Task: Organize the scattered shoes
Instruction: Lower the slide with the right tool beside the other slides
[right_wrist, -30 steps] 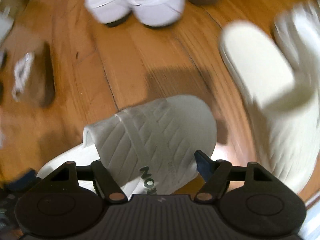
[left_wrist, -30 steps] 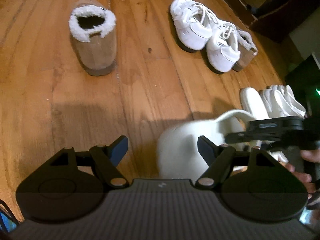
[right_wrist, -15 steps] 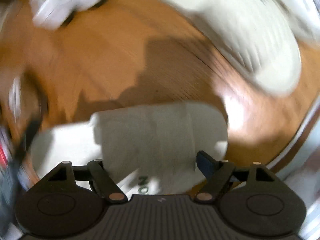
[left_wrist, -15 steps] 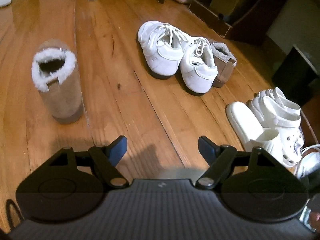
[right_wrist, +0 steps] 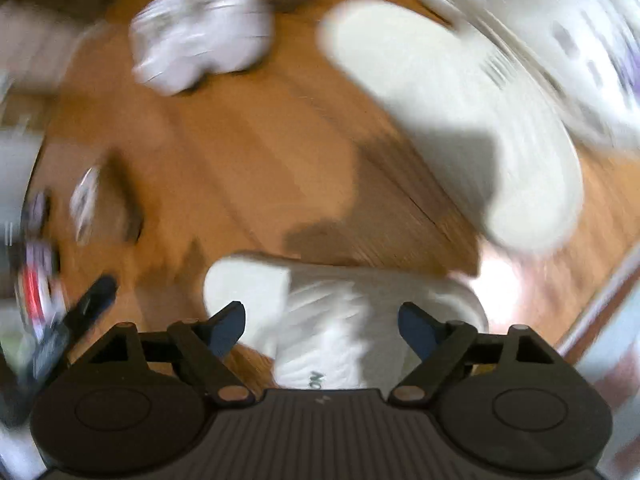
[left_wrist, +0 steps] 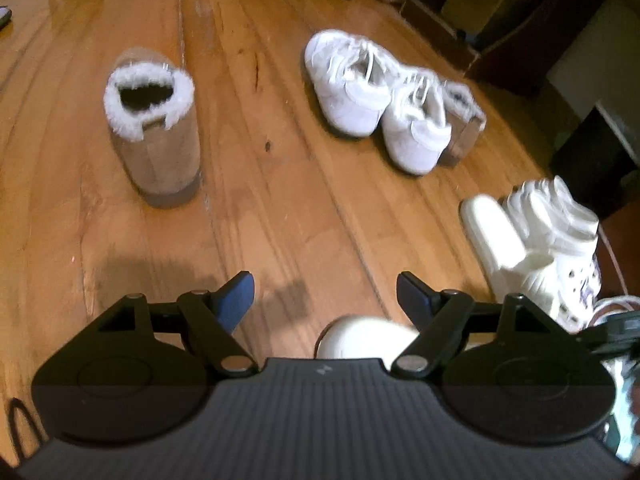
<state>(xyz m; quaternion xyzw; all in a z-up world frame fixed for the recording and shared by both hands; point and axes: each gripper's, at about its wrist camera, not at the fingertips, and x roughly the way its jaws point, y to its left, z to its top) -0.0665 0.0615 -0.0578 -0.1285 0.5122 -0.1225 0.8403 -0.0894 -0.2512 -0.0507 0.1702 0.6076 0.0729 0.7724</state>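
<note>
Right wrist view, blurred: the right gripper [right_wrist: 322, 326] is seen with jaws just opened wide, and the white slide sandal [right_wrist: 344, 312] lies loose between them on the wooden floor [right_wrist: 240, 152], beside its mate [right_wrist: 460, 120]. The left gripper [left_wrist: 325, 296] is held wide, empty.

Warm, dim indoor light; glare streaks the wooden floor [left_wrist: 120, 20] at top left. The right wrist view is heavily motion-blurred, and fisheye bending curves both views' edges.
</note>
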